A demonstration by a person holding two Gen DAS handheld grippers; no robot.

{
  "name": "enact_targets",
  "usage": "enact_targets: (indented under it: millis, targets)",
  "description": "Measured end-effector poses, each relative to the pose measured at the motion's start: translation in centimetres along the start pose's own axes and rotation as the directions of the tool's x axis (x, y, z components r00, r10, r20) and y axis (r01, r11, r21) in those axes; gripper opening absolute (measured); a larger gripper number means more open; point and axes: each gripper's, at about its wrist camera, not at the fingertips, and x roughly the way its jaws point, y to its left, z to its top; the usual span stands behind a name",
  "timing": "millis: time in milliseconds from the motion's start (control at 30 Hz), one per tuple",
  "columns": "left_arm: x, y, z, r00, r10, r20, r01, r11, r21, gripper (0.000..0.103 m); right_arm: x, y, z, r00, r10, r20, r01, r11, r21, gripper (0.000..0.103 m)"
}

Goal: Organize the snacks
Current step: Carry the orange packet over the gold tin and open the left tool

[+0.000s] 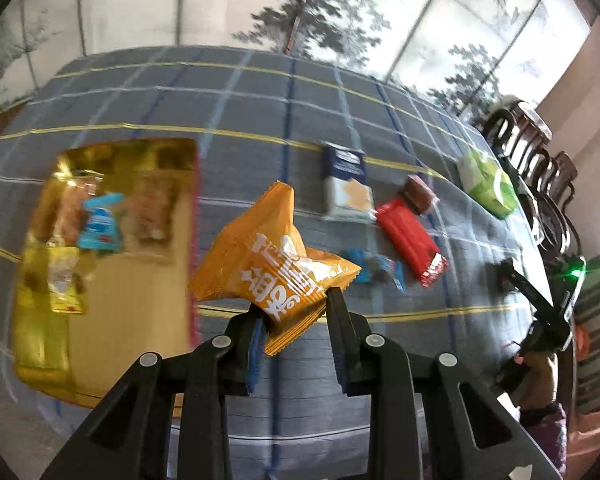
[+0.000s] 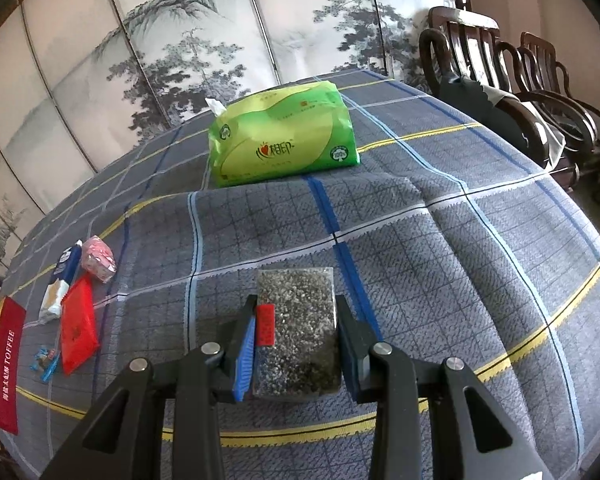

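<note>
Left wrist view. Left gripper: fingers clamped on the lower corner of an orange snack packet, which is held up above the worktop, covered in grey-blue plaid cloth. Gold tray, to the left: holds a blue-wrapped candy and several clear-wrapped snacks, blurred. Lying on the cloth beyond the packet: a navy-and-white packet, a red packet, a brown-topped item at the red packet's far end, small blue candies just beside the red packet. Green tissue pack, far right. The right gripper is seen at the right edge; its finger state cannot be told here.

Right wrist view. Right gripper: fingers spread on either side of a clear packet of dark speckled snack with a red label, lying flat on the cloth; whether the pads touch it cannot be told. Green tissue pack, farther back. At left: red packet, navy-and-white packet, pink patterned item, small blue candies, and the tray's red "TOFFEE" side.
</note>
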Motion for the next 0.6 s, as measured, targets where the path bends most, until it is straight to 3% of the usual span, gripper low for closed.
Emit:
enact_targets:
  millis: [233, 400, 600]
  targets:
    - [-1.1, 3.6, -0.5, 0.992, 0.11, 0.069, -0.11, 0.994, -0.004, 0.025, 0.0, 0.3, 0.0, 1.0, -0.023, -0.001, 0.023, 1.0, -0.014, 0.035]
    - [-1.3, 6.0, -1.3, 0.971, 0.211, 0.112, -0.211, 0.977, -0.007, 0.025, 0.1, 0.6, 0.0, 0.999, -0.039, -0.003, 0.039, 0.999, -0.025, 0.035]
    - [-0.5, 9.3, -1.9, 0.959, 0.259, 0.113, -0.255, 0.966, -0.045, 0.025, 0.1, 0.9, 0.0, 0.999, -0.053, -0.003, 0.053, 0.998, -0.033, 0.035]
